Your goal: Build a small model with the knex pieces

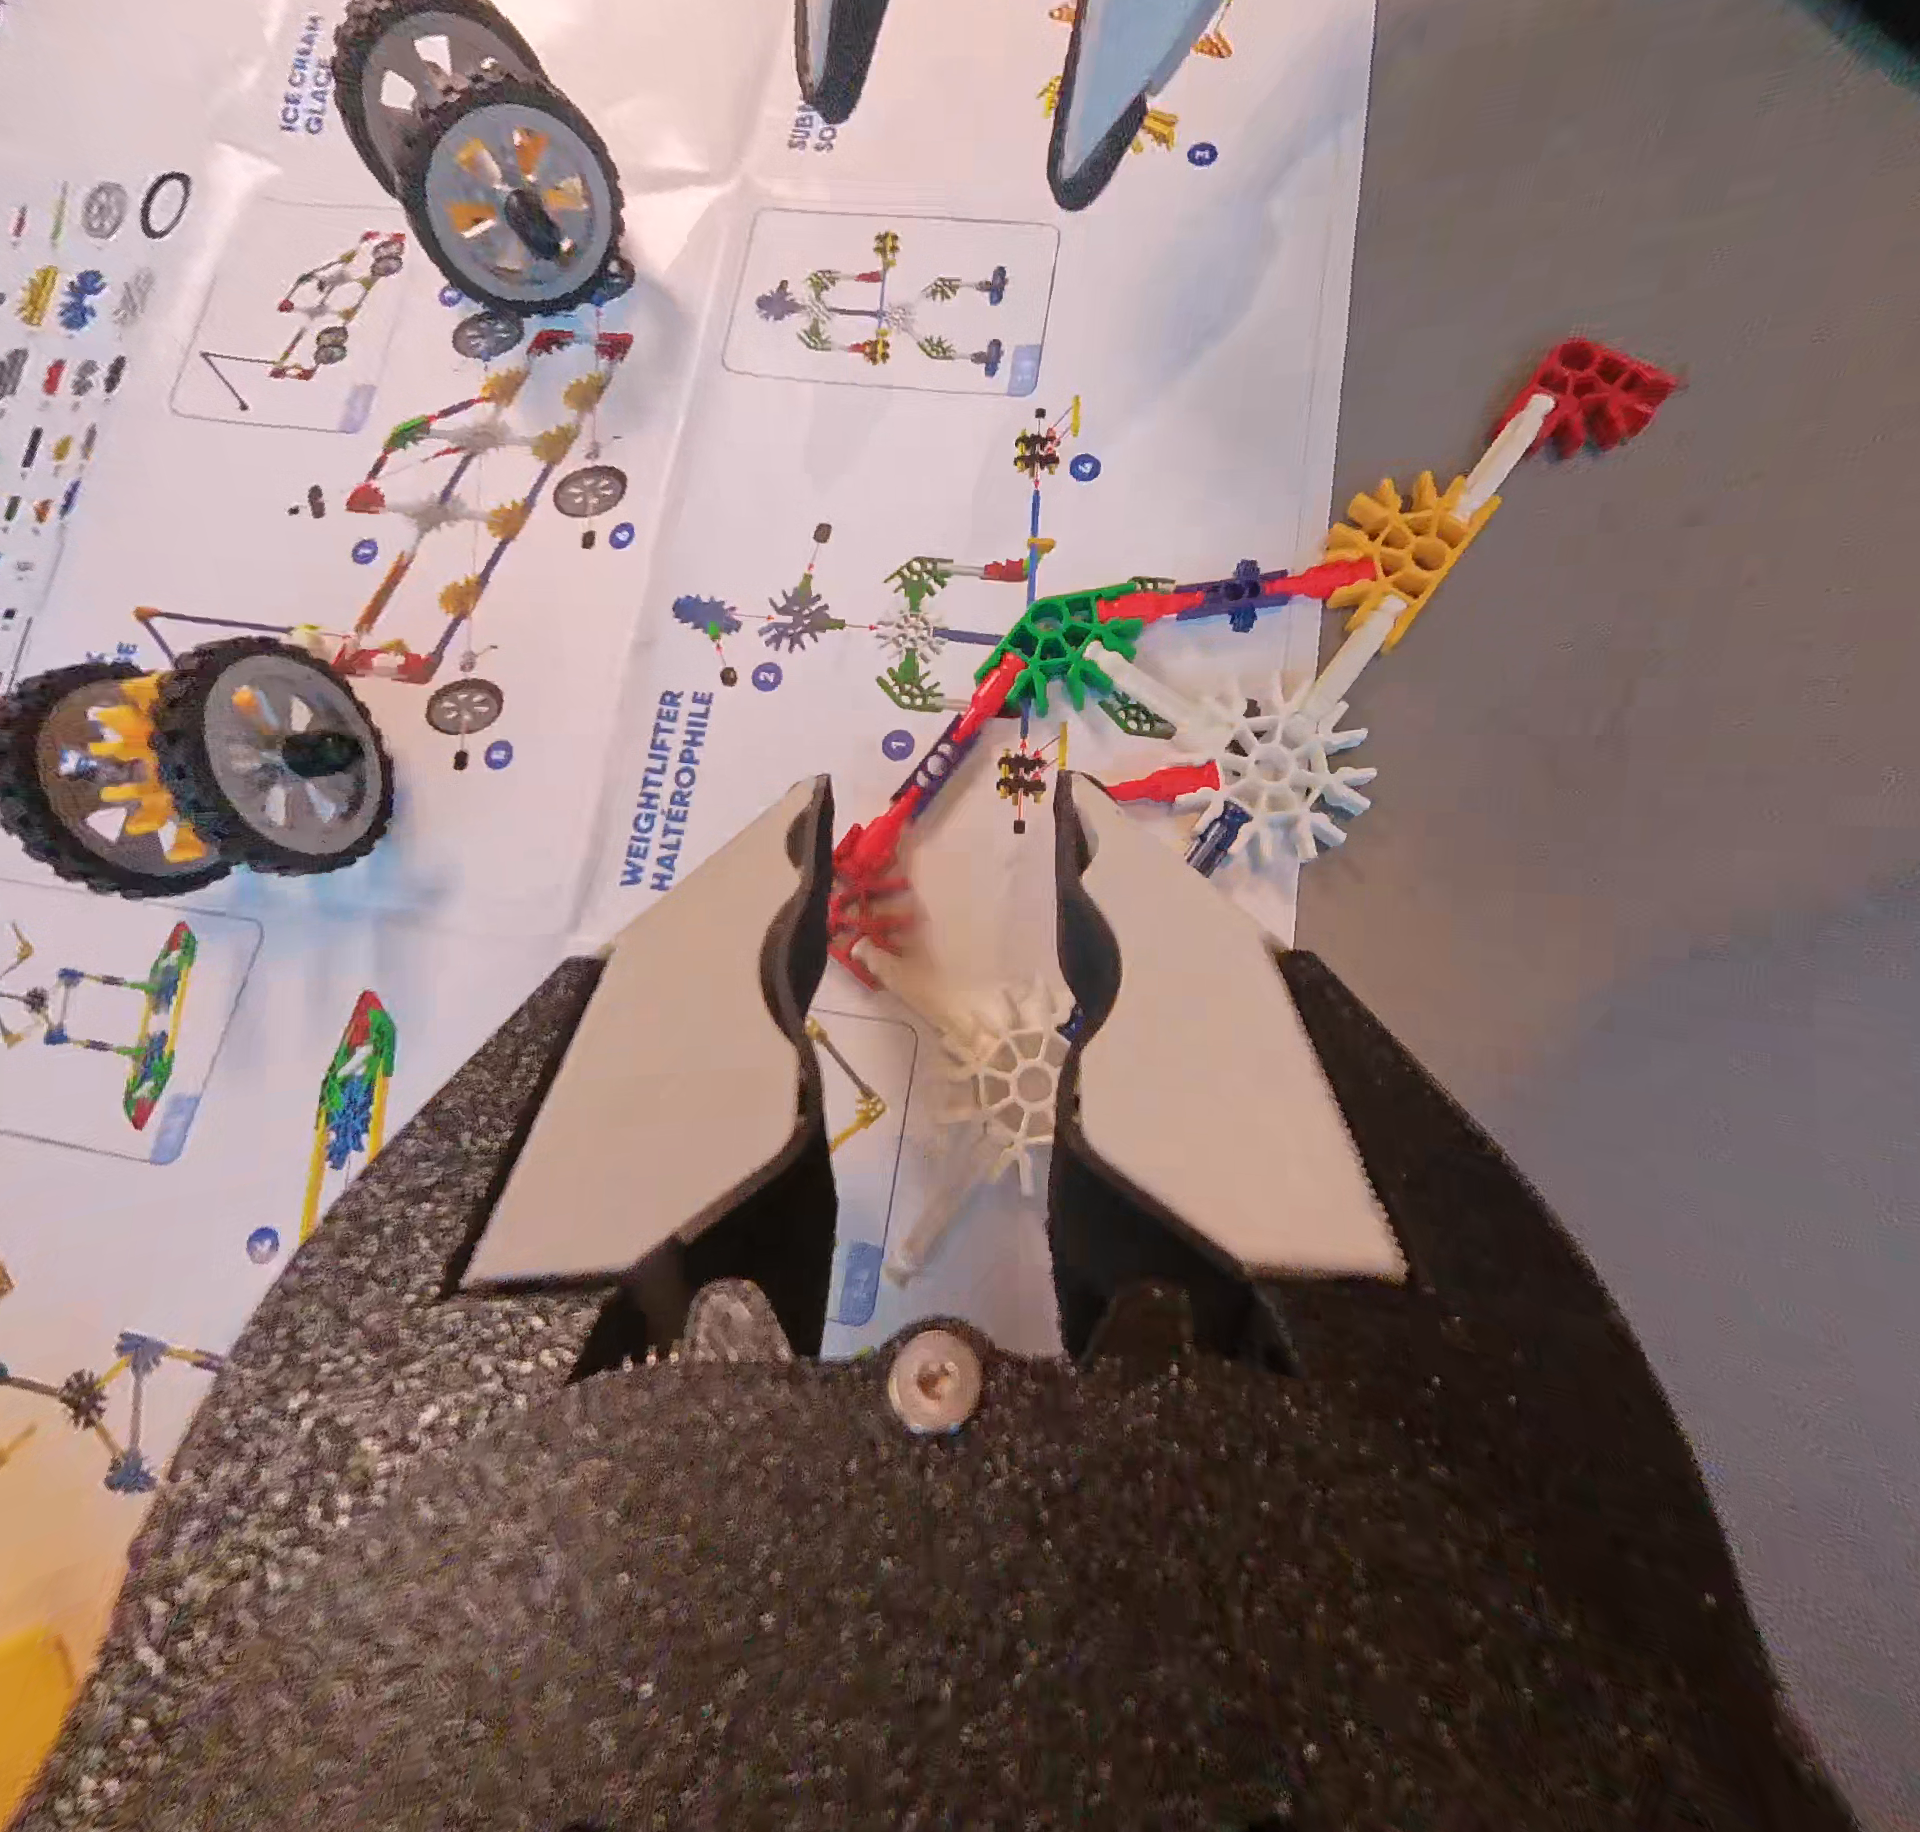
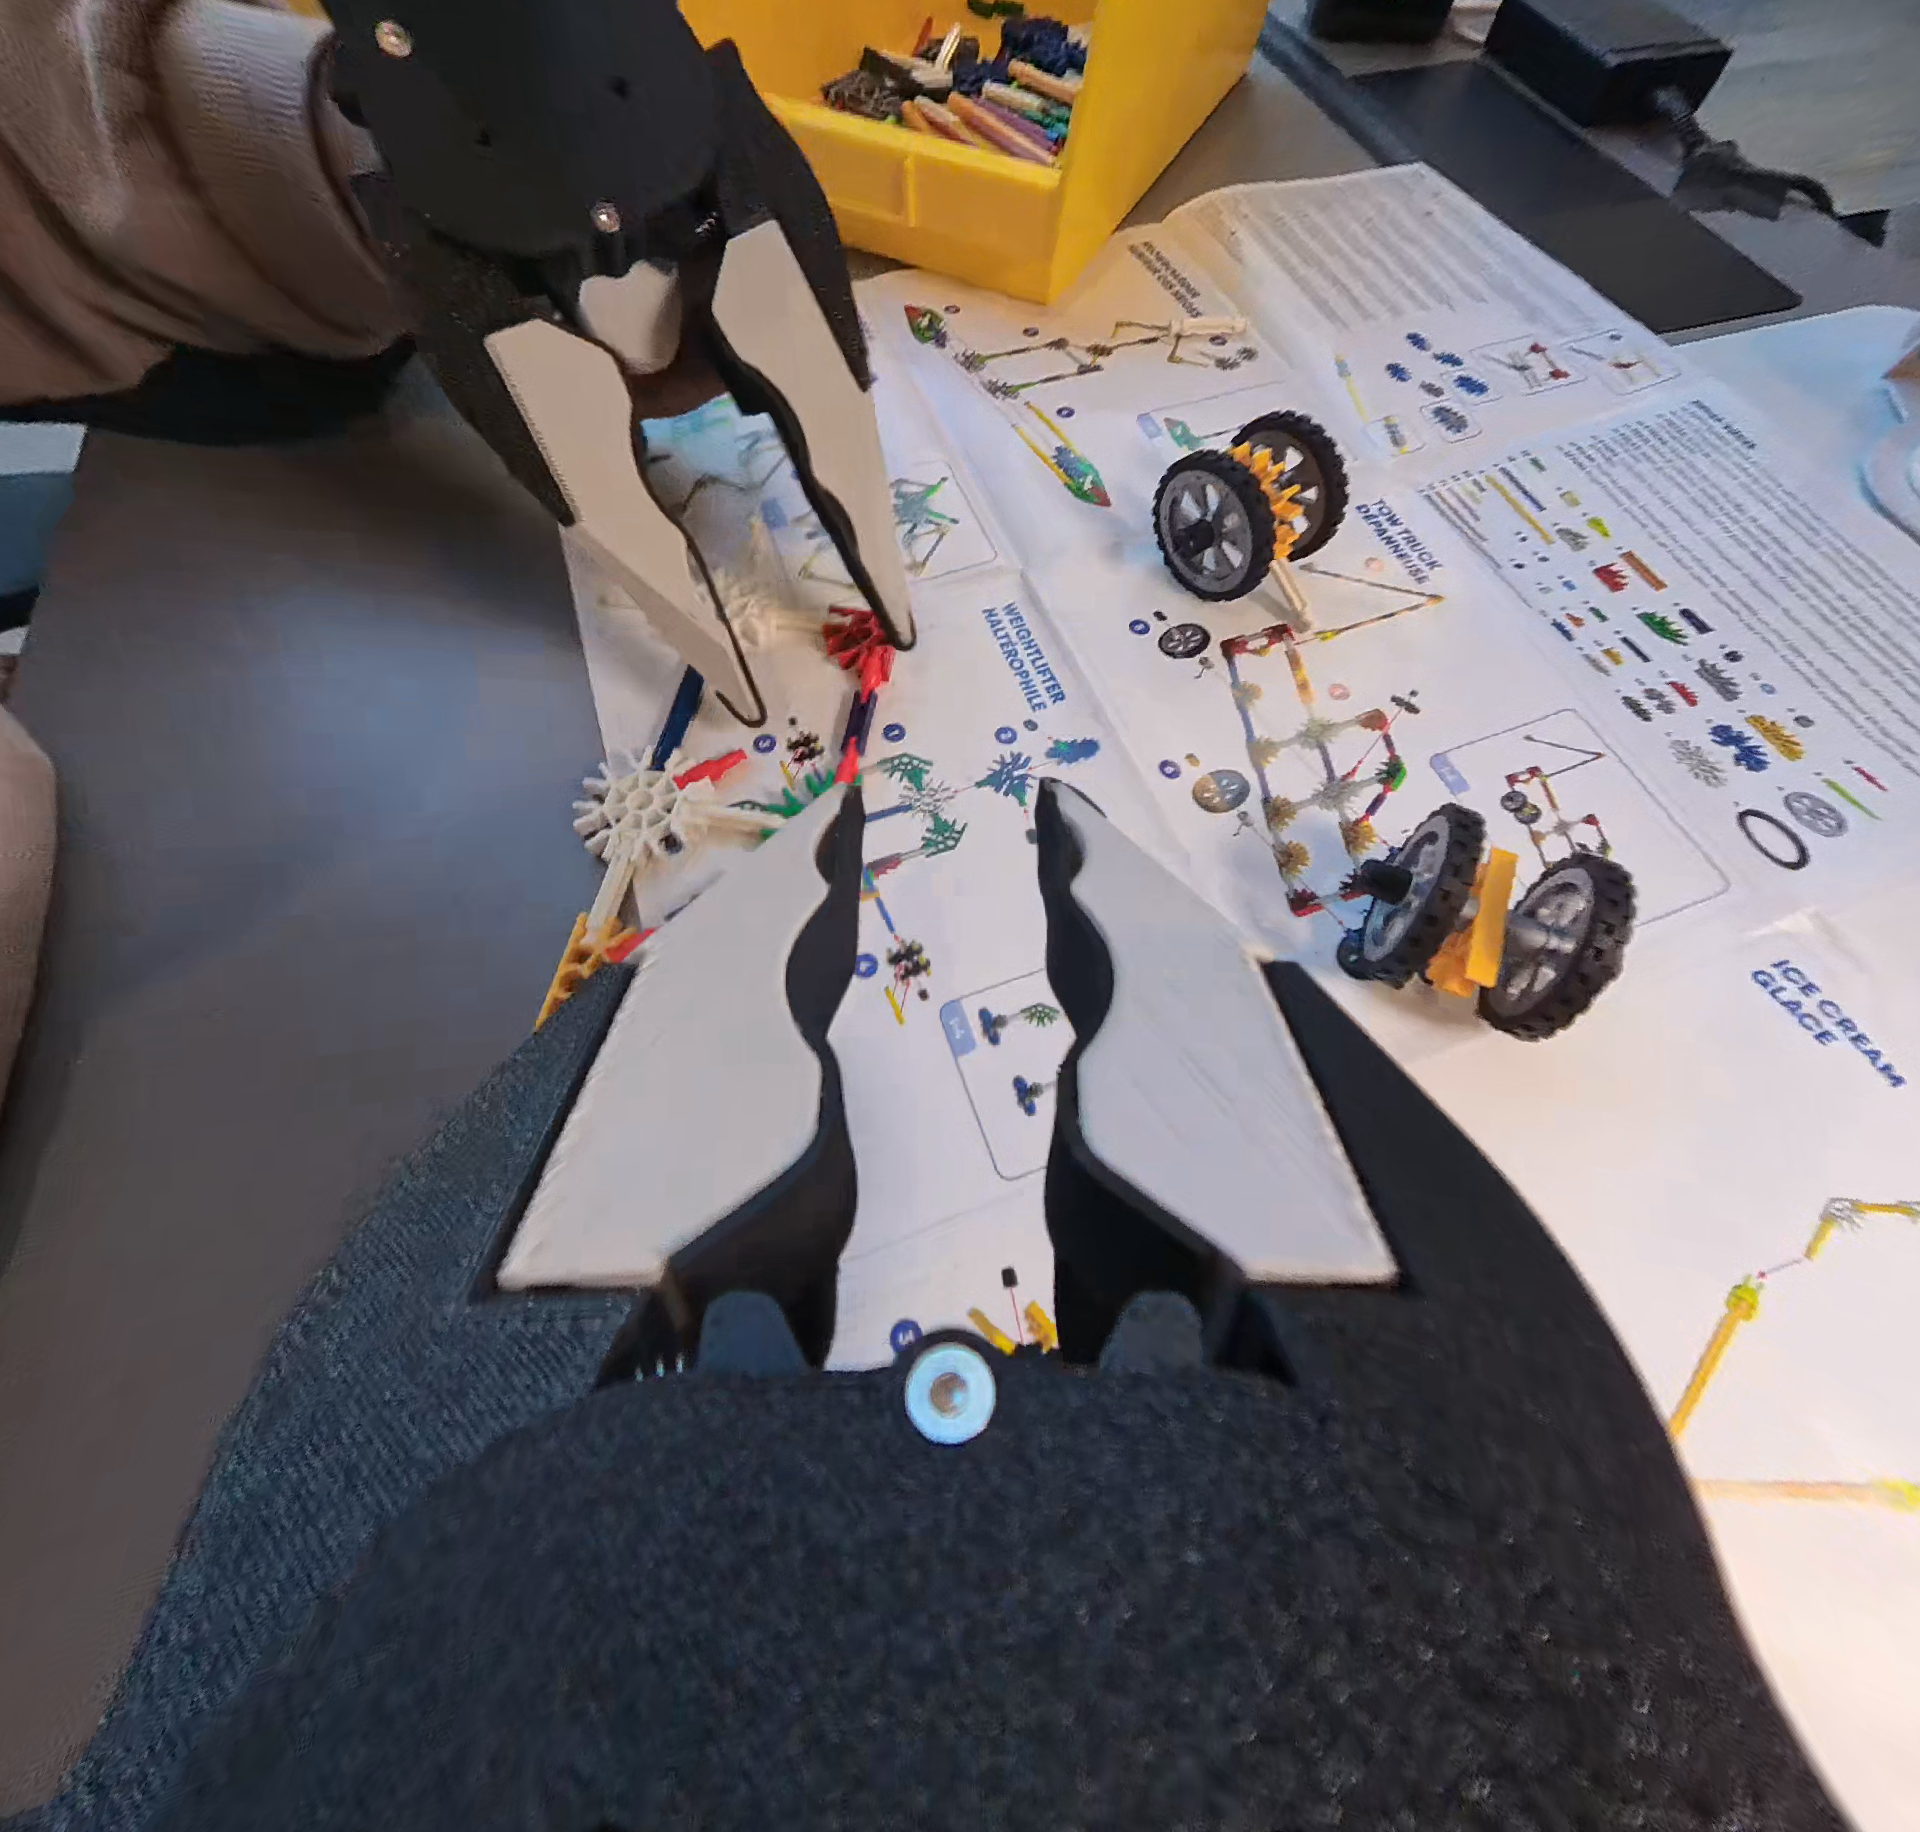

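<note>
Grey worktop [image 2: 260,743] with a big fold-out instruction sheet [image 2: 1143,1107] spread over it, and a yellow parts bin [image 2: 1039,172] in the upper middle of the right wrist view. The left tongs [image 1: 940,795] are open and empty, straddling the red connector [image 1: 868,899] end of a rod-and-connector build [image 1: 1060,639] that sits mid-frame, half on the sheet's edge. The right tongs [image 2: 945,795] are also open, holding nothing, hovering over the sheet just beside the build. Two wheel pairs [image 2: 1247,520] [image 2: 1486,925] sit to the right. My worry: a finger looks like it's touching that red connector, so a nudge could slide the light build or pop a rod loose.
</note>
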A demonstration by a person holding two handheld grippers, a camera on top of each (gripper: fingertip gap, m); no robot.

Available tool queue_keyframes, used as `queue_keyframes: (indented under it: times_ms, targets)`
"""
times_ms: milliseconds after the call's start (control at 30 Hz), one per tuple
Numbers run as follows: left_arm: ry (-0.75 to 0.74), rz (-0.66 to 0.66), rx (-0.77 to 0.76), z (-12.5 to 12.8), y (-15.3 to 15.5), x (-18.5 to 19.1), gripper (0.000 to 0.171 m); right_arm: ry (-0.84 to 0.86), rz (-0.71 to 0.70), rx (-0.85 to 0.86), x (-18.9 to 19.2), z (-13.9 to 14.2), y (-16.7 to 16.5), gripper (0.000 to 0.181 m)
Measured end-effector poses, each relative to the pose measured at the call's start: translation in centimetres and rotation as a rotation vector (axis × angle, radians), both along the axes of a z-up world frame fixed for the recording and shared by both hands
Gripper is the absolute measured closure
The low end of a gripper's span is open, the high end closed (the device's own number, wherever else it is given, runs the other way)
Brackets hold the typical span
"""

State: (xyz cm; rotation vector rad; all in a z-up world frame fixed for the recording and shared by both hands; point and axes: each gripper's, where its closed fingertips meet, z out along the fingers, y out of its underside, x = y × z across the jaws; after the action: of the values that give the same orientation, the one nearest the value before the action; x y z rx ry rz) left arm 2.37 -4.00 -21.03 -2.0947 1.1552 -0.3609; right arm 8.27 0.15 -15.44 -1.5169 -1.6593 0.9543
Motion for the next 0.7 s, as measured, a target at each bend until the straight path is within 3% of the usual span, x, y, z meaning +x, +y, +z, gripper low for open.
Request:
queue_keyframes:
  times_ms: [67, 200, 400, 600, 700]
  targets:
    - [0.069, -0.038, 0.006, -0.9, 0.5, 0.4, 0.140, -0.032, 0.039, -0.002, 0.1, -0.7, -0.7, 0.150]
    - [0.015, -0.031, -0.134, -1.2, 0.4, 0.5, 0.162, -0.109, 0.147, -0.032, 0.2, -2.3, -3.0, 0.150]
    - [0.027, 0.011, -0.043, -0.6, 0.2, -1.3, 0.168, -0.214, 0.272, -0.039, 1.3, -4.2, -5.3, 0.146]
    - [-0.063, -0.013, 0.024, 1.1, -0.6, -3.1, 0.168, -0.272, 0.216, 0.152, 1.8, -5.6, -2.7, 0.136]
    - [-0.073, 0.002, 0.051, 1.8, -0.3, -4.0, 0.168, -0.302, 0.225, 0.132, 2.6, -6.0, -2.4, 0.137]
